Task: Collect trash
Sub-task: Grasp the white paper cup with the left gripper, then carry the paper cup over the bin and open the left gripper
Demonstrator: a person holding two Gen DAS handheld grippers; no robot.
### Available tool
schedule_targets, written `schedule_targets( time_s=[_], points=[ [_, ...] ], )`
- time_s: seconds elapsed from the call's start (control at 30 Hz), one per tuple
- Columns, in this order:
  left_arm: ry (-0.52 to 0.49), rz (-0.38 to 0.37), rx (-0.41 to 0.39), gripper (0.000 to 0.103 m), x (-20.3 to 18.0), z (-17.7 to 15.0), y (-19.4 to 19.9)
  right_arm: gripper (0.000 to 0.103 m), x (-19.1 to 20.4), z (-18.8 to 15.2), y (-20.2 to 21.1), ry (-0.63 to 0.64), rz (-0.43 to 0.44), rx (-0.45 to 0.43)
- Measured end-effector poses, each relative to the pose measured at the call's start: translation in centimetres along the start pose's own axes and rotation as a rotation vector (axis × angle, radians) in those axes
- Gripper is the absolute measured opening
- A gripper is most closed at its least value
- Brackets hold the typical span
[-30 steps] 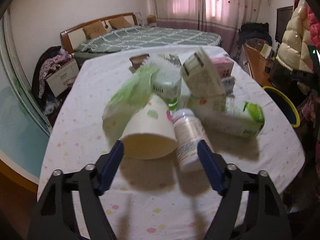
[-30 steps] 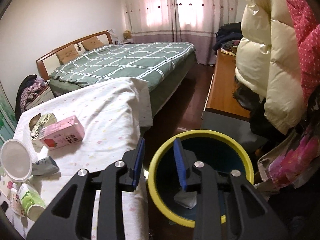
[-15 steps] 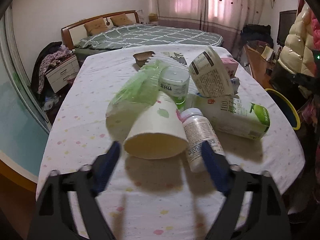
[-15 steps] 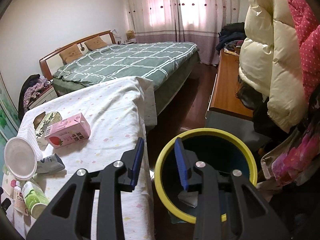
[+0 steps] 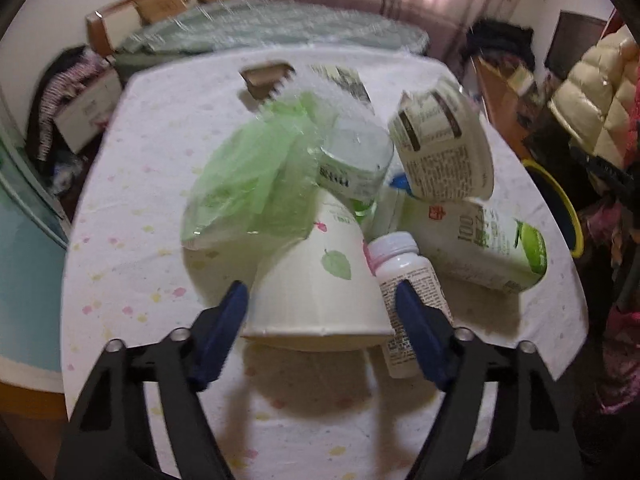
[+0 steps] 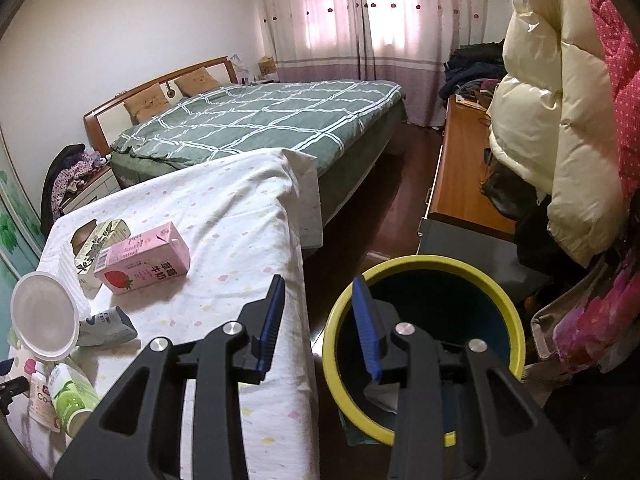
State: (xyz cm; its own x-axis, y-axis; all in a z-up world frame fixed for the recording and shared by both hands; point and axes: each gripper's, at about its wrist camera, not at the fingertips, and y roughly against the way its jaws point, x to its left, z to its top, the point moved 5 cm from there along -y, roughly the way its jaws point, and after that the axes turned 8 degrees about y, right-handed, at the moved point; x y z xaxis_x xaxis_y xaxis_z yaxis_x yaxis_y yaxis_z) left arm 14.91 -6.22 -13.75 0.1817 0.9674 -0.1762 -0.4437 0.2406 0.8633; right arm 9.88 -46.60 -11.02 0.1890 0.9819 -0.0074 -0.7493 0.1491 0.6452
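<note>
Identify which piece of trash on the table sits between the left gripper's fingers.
The leaf-print paper cup, tipped over with its mouth toward the left gripper; the white pill bottle lies beside it.

Curtained window [image 6: 360, 12] backlight; left view motion-blurred.

I am working in a home bedroom. A double bed [image 6: 256, 128] with a green checked cover and wooden headboard [image 6: 160, 84] stands at the far side, pink curtains [image 6: 360, 12] hang behind it, a nightstand [image 6: 92, 188] heaped with clothes sits far left, and padded coats [image 6: 560, 100] hang at right over a wooden cabinet [image 6: 460, 176].
</note>
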Motion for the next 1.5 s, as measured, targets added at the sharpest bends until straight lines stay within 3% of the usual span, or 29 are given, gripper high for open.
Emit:
schedule_targets(
  time_s=[0.23,0.53,0.63,0.93,1.1,1.2,1.37,1.5],
  points=[
    [0.031,-0.036,0.137,0.072,1.0,1.8,-2.2,0.034,0.4,-0.1,-0.2,0.011,0.008,0.013],
    [0.035,-0.031,0.173,0.072,2.2,2.7,-4.2,0.036,0.7,-0.2,0.1,0.014,0.015,0.01],
    [0.001,-0.028,0.138,0.063,2.0,2.7,-3.6,0.036,0.7,-0.4,0.3,0.012,0.017,0.006],
    [-0.055,-0.072,-0.041,0.06,-0.7,2.6,3.8,0.036,0.3,-0.8,1.2,0.004,0.022,-0.004],
    [-0.19,-0.177,-0.111,0.06,-7.8,3.4,7.6,0.036,-1.6,-1.7,2.1,-0.012,-0.021,-0.006],
    [-0.277,-0.25,-0.125,0.06,-13.5,3.8,7.7,0.037,-3.4,-2.6,2.7,-0.034,-0.053,-0.005],
    [-0.4,-0.343,-0.08,0.061,-24.3,4.7,4.2,0.04,-6.8,-5.1,4.3,-0.055,-0.135,0.002],
    [-0.476,-0.352,-0.027,0.061,-31.3,5.4,-0.2,0.04,-9.0,-6.7,6.0,-0.071,-0.203,-0.014]
  ],
)
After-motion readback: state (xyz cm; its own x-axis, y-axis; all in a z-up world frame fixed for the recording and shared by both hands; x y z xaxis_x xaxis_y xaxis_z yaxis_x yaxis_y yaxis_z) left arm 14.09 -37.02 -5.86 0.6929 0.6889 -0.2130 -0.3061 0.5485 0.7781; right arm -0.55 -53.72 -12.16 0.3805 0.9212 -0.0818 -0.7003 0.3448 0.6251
